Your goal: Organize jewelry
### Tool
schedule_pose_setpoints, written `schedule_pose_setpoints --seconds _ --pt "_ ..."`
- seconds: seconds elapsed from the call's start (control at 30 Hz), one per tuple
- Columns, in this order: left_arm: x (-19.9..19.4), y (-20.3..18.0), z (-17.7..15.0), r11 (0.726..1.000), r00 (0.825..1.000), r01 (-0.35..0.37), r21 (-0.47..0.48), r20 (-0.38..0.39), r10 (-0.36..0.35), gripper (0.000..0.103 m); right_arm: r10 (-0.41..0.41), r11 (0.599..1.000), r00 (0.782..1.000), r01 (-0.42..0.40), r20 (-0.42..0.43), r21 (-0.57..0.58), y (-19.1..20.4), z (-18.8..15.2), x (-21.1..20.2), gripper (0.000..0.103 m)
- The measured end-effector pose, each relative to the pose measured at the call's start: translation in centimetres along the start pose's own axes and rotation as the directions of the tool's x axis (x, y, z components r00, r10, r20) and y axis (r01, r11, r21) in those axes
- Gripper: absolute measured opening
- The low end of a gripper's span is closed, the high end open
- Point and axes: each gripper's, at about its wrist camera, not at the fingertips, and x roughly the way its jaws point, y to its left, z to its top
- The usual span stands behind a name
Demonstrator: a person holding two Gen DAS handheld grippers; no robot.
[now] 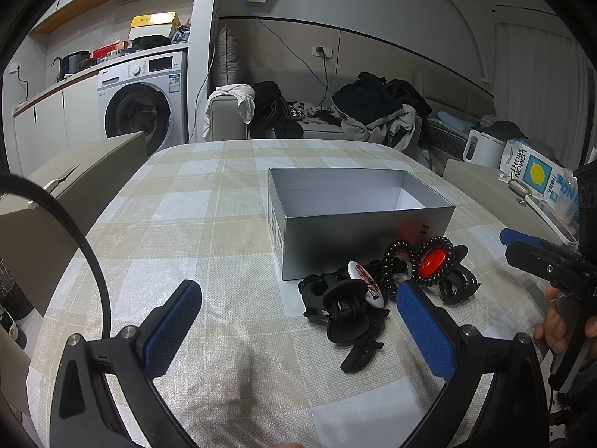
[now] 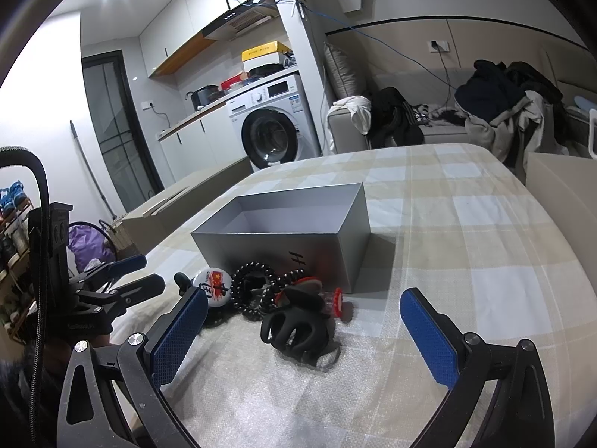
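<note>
The left hand-held gripper hangs low over the near edge of the tabletop, its blue ribbed pads spread wide and grasping nothing. Just ahead of its right pad lies the jewelry heap: a matte black claw clip, a round white badge, a red badge ringed by a black spiral hair tie, and a second black clip at the heap's right end. The heap touches the near wall of a silver cardboard box, open-topped and set toward the middle of the checked, woven cloth. The right hand-held gripper is likewise released, pads far apart, with a black claw clip lying between and just beyond them, untouched. The coiled ties and white badge sit beyond it against the box.
</note>
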Motion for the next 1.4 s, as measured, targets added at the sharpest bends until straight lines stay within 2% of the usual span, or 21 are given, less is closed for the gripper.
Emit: schedule_pose_setpoints --seconds 0.27,0.37,0.47,0.53,0.73,0.97,1.0,1.13,1.2,1.3,1.4 --pt "-0.1 0.4 0.2 1.0 1.0 0.002 -0.018 0.003 -0.002 0.102 -0.012 1.0 1.0 0.012 -0.018 -0.009 0.1 0.5 0.1 0.103" --pt "0.3 0.6 0.2 1.0 1.0 0.007 -0.026 -0.004 -0.007 0.102 -0.006 1.0 0.998 0.007 -0.064 0.016 0.1 0.9 0.4 0.103" --pt "0.7 0.5 0.5 0.999 0.999 0.031 -0.031 -0.033 -0.032 0.102 0.02 0.998 0.989 -0.012 -0.146 0.061 -0.3 1.1 1.6 0.102" --pt "0.9 0.0 0.4 1.0 0.999 0.02 -0.02 -0.048 -0.021 0.102 0.058 0.995 0.983 -0.043 -0.175 0.091 -0.4 0.9 2.1 0.09" --pt "1.3 -0.6 0.2 1.0 0.997 -0.003 0.016 -0.081 0.004 0.102 0.087 0.995 0.964 -0.072 -0.252 0.068 0.4 0.2 3.4 0.079" --pt "1.5 -0.5 0.2 1.0 0.993 0.01 0.016 -0.117 -0.008 0.101 0.073 0.996 0.952 -0.056 -0.297 0.065 0.9 0.0 4.4 0.072" --pt "1.5 -0.6 0.2 1.0 0.992 0.022 0.017 -0.124 -0.02 0.101 0.069 0.997 0.951 -0.052 -0.301 0.063 0.9 0.0 4.3 0.068" --pt "1.6 -0.9 0.2 0.998 0.989 0.05 0.027 -0.14 -0.046 0.086 0.036 0.998 0.951 -0.02 -0.306 0.053 0.9 0.1 4.5 0.054" --pt "1.7 -1.1 0.1 0.998 0.987 0.057 0.033 -0.151 -0.051 0.082 0.022 0.999 0.951 -0.007 -0.309 0.049 0.9 0.1 4.5 0.047" --pt "1.9 -1.2 0.0 0.997 0.983 0.073 0.033 -0.17 -0.066 0.077 0.02 0.999 0.951 -0.006 -0.307 0.045 0.8 0.1 4.2 0.045" --pt "2.1 -1.3 0.0 0.996 0.979 0.086 0.031 -0.189 -0.079 0.076 0.027 0.999 0.96 -0.015 -0.28 0.048 0.6 0.0 3.4 0.045"
